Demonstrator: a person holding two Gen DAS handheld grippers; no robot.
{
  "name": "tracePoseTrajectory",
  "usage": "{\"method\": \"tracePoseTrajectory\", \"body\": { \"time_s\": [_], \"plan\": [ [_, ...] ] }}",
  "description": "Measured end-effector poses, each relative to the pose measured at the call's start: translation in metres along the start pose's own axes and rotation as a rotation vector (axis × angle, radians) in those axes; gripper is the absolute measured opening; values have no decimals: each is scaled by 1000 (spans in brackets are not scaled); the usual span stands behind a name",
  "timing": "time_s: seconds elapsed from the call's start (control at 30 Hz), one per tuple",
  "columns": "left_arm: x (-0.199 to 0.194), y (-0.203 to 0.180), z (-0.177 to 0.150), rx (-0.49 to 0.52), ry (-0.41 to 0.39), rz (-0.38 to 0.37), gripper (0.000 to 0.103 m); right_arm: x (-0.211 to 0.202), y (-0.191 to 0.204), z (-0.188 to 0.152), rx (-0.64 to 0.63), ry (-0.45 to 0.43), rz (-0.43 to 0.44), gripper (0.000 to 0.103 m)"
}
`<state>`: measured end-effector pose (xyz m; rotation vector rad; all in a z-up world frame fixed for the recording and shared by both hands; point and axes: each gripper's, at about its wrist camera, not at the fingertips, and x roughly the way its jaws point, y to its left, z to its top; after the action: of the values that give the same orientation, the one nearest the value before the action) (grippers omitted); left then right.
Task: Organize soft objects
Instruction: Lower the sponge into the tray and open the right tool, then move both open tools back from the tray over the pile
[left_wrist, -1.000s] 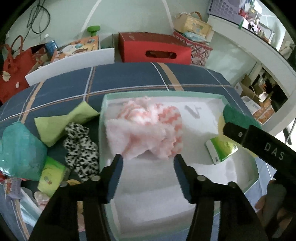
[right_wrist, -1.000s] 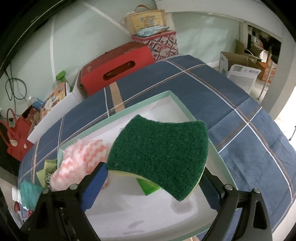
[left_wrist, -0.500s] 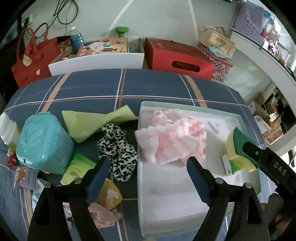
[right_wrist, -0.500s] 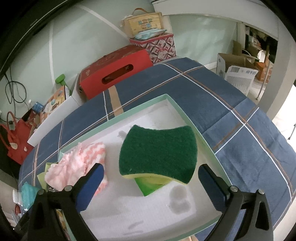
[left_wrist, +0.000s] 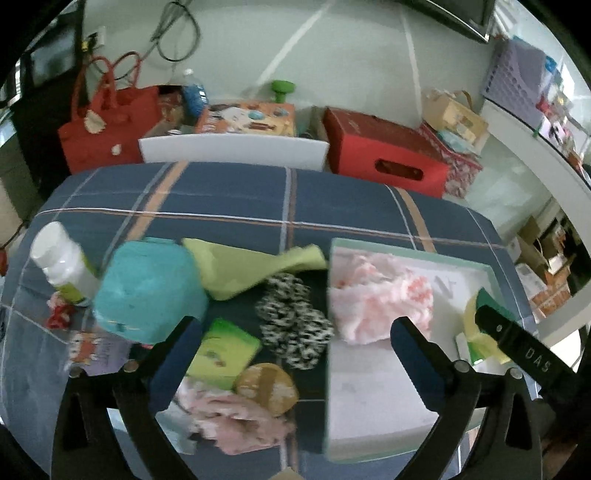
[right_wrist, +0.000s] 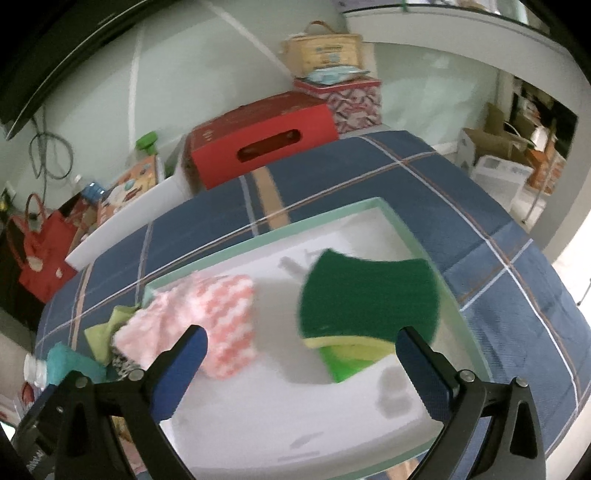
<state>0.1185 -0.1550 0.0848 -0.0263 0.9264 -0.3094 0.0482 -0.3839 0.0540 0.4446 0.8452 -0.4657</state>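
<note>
A white tray with a mint rim holds a fluffy pink cloth and a green sponge resting on a green packet. My left gripper hangs above a leopard scrunchie left of the tray. Its jaws are opening and grip nothing. My right gripper stands open above the tray's near half, apart from the sponge. A lime cloth and a pale pink cloth lie on the plaid tablecloth.
Left of the tray sit a teal pack, a white bottle, a green packet and a round brown item. Behind the table stand a red box and a red bag.
The left gripper spread wide and moved left from the pink cloth to above the scrunchie. The right gripper let go of the sponge, which now lies in the tray, and drew back.
</note>
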Motion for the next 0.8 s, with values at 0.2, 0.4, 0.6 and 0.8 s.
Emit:
{"method": "tracePoseTrajectory", "body": {
  "time_s": [0.2,0.4,0.6,0.8],
  "plan": [
    [-21,40,6,-77,-61,53,102,-4,39,-7,-84,14,60,103],
    [-32,88,4,-128,-73,182,102,-8,76,-19,-157,28,105,103],
    [-42,145,-3,-225,-55,263,102,-10,108,-37,-218,55,151,103],
    [-51,190,-17,-329,-45,317,102,-9,141,-61,-298,97,201,103]
  ]
}}
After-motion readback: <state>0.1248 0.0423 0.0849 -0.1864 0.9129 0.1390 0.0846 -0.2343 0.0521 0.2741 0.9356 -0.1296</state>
